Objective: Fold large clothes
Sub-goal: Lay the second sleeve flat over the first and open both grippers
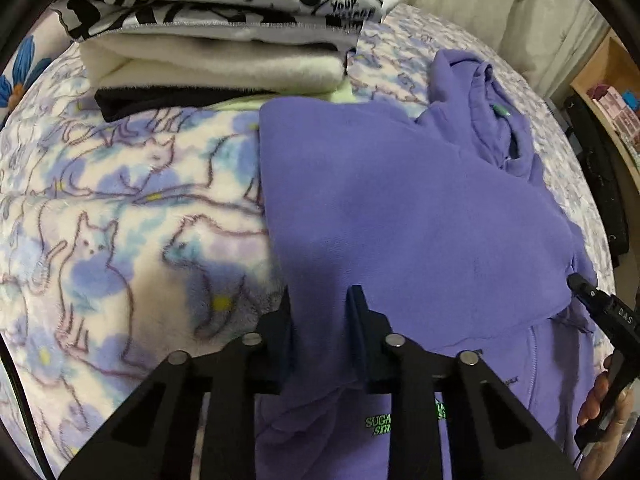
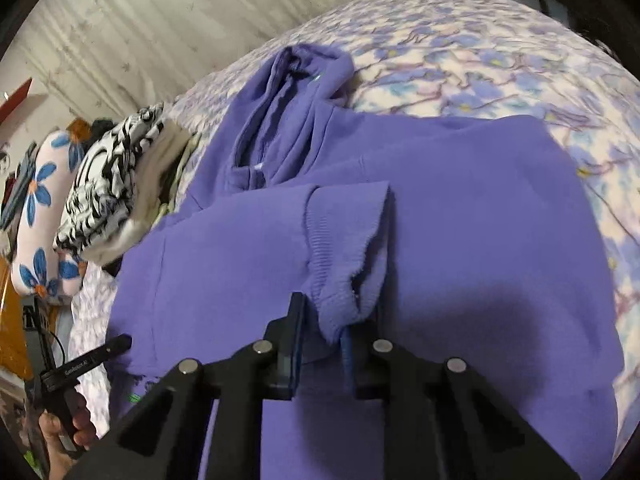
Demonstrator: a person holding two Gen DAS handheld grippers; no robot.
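A purple hoodie (image 1: 420, 208) lies flat on the bed, hood (image 1: 492, 112) away from me and green lettering near its near hem. My left gripper (image 1: 320, 308) sits at the hoodie's left edge, with purple cloth filling the narrow gap between its fingers, shut on it. In the right wrist view a sleeve is folded across the hoodie (image 2: 460, 200). Its ribbed cuff (image 2: 344, 248) runs down between the fingers of my right gripper (image 2: 320, 328), which is shut on the cuff's end. Each gripper shows at the other view's edge, held by a hand (image 1: 600, 396).
A stack of folded clothes (image 1: 208, 40), with a black-and-white print on top, stands on the flowered blanket (image 1: 120, 200) beyond the hoodie's left side. A pillow with blue flowers (image 2: 40, 208) lies past it. A wooden shelf (image 1: 612, 96) stands beside the bed.
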